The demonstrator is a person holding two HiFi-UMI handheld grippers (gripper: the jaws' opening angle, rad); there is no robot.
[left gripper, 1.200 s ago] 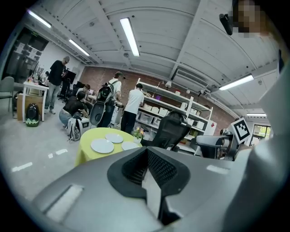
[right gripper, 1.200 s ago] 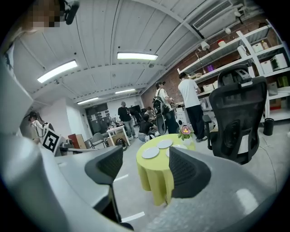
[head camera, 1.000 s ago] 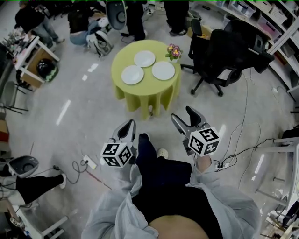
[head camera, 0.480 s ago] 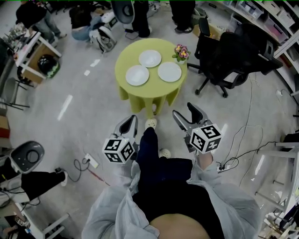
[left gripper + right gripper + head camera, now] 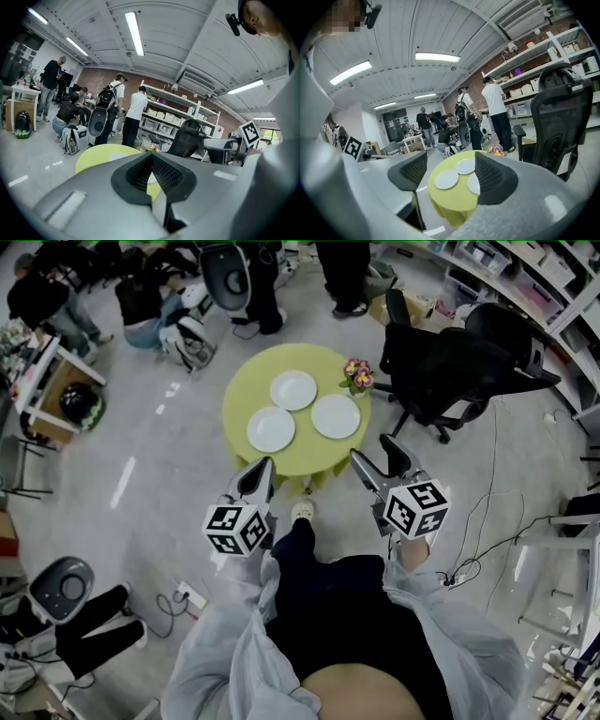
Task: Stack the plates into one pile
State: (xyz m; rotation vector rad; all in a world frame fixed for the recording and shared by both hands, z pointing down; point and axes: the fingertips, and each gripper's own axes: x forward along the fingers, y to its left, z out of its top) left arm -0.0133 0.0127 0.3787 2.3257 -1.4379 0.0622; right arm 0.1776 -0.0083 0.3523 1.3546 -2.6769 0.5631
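Observation:
Three white plates lie apart on a round yellow-green table [image 5: 246, 401]: a far plate [image 5: 293, 389], a near left plate [image 5: 271, 428] and a right plate [image 5: 336, 415]. My left gripper [image 5: 260, 476] hangs just short of the table's near edge, its jaws shut with nothing between them; in the left gripper view the left gripper [image 5: 151, 156] hides most of the table [image 5: 101, 153]. My right gripper [image 5: 379, 459] is open and empty at the table's near right edge. The right gripper view frames the table [image 5: 454, 199] and two plates [image 5: 446, 179] [image 5: 465, 166] between the right gripper's [image 5: 450, 160] jaws.
A small pot of flowers [image 5: 356, 376] stands at the table's right rim. A black office chair [image 5: 450, 362] is close to the table's right. Several people and bags [image 5: 192, 329] are beyond the table. Cables [image 5: 478, 521] and a power strip [image 5: 192, 596] lie on the floor.
Both grippers have moved forward to the table, which now lies right in front of their tips. Neither gripper's jaws have changed.

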